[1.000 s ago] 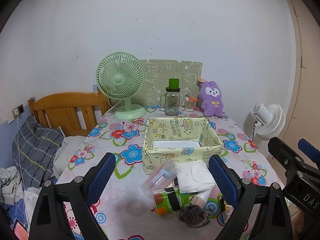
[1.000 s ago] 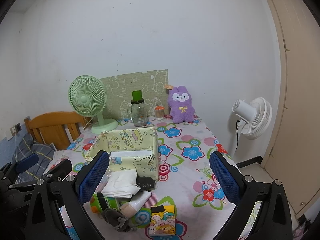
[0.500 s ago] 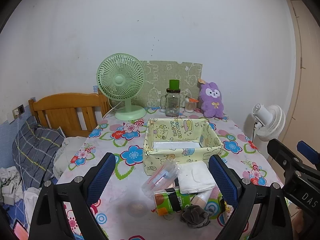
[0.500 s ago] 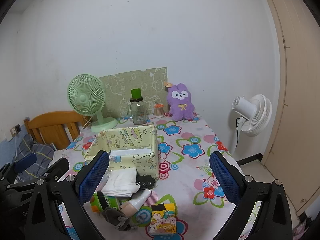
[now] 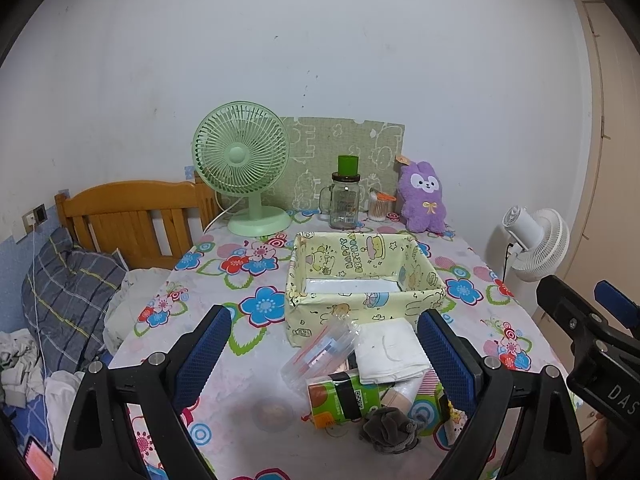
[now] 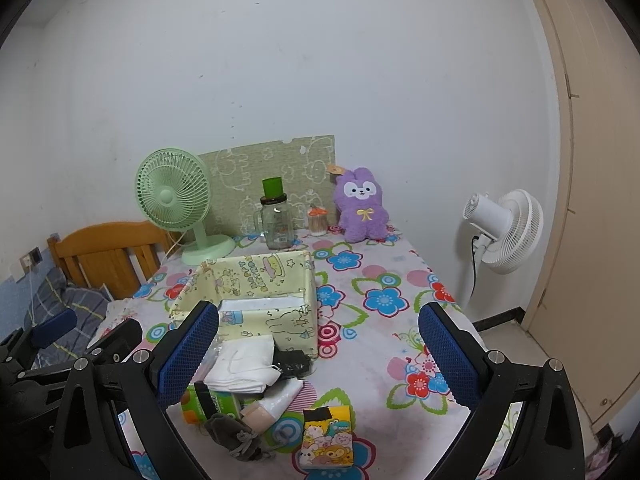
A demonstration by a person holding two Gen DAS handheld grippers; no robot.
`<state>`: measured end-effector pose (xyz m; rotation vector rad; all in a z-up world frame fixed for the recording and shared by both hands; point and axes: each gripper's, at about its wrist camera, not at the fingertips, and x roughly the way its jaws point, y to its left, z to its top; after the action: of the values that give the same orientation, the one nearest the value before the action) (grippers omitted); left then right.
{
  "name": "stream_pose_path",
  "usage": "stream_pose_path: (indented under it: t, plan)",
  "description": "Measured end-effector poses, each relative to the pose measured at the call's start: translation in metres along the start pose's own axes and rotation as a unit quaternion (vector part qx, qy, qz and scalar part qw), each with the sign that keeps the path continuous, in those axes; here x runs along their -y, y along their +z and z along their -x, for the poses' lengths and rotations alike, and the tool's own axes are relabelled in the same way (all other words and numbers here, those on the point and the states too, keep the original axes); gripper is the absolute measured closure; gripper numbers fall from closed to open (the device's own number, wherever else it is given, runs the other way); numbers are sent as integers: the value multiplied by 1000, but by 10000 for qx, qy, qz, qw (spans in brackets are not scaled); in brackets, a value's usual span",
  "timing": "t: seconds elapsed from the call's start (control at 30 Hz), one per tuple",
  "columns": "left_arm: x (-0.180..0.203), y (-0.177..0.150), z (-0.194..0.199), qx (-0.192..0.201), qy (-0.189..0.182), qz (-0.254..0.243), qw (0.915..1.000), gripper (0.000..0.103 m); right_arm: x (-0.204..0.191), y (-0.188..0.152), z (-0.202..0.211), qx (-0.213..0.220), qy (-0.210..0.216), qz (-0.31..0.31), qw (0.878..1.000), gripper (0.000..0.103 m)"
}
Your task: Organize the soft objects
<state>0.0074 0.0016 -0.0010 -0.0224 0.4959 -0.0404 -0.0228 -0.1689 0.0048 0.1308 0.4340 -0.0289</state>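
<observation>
A white-walled room; a table under a flowered cloth (image 5: 240,280) stands against the far wall, a wooden bed frame (image 5: 132,216) to its left. The landmark is the yellow fabric box (image 5: 360,308) at mid-table, open-topped, a white sheet lying on its floor. Just in front of the box lies a pile: a folded white cloth (image 5: 390,350) on top, a clear plastic bag (image 5: 320,356) touching its left side, a green carton (image 5: 344,398) beneath, a grey drawstring pouch (image 5: 390,430) nearest me; a yellow cartoon packet (image 6: 328,436) lies to the right of the pouch. Behind the box: a green fan (image 5: 244,164), a glass jar (image 5: 345,200), a purple plush rabbit (image 5: 424,196). My left gripper (image 5: 324,356) is spread wide above the pile, pinching nothing; my right gripper (image 6: 316,354) is likewise spread and empty.
</observation>
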Motion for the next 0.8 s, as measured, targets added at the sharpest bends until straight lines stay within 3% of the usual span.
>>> stream_pose_path:
  t: [0.8]
  plan:
    - [-6,-5,1,97,-19,-20,9999,8,-6,-1,-1,-29,21,39,10000,5]
